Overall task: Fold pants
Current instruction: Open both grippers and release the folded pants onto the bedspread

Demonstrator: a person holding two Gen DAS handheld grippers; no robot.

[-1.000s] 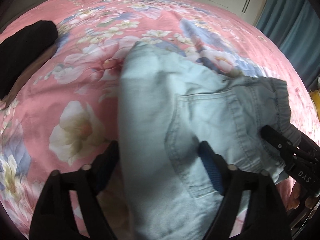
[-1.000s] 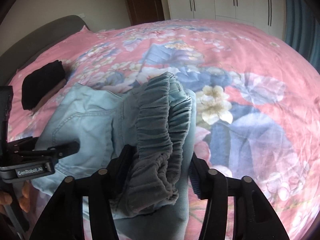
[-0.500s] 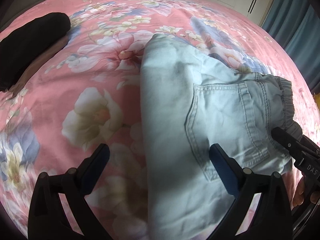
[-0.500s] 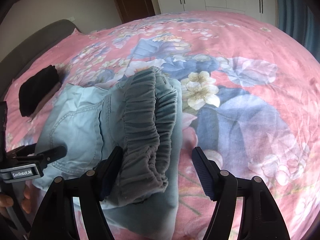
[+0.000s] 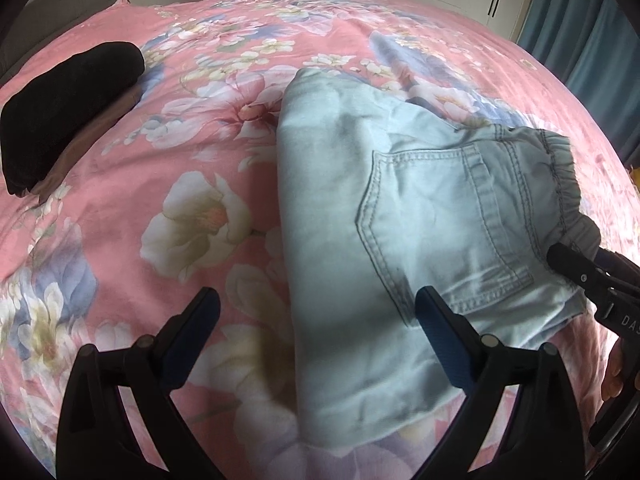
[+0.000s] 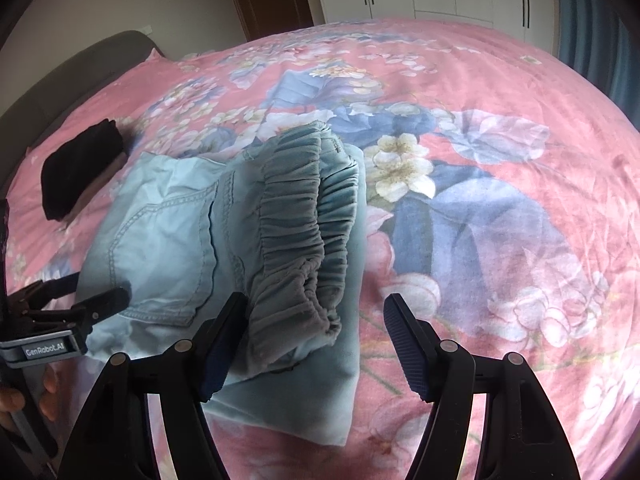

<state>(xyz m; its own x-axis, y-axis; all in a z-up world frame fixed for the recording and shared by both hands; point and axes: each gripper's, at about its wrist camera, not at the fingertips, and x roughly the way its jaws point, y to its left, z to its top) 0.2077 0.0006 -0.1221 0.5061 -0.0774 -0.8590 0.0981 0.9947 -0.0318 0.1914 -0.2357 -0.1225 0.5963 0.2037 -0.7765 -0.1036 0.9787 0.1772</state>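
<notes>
Both claws are seen spread wide and holding nothing: the left gripper (image 5: 316, 316) straddles the folded edge of the light denim pants (image 5: 400, 220), while the right gripper (image 6: 316, 340) is poised at the gathered elastic waistband (image 6: 304, 232). The pants are laid folded on a pink floral bedspread (image 6: 500, 128), with open bedding all around; a black bundle (image 5: 68, 108) lies well apart.

- left gripper (image 5: 316, 314): black plastic arms, blue ribbed pads (image 5: 442, 340), round silver screws
- right gripper (image 6: 314, 338): same black build, blue ribbed pads (image 6: 406, 344)
- grey "GenRobot.AI" label on left gripper body
- bare skin on fingers (image 6: 10, 406)
</notes>
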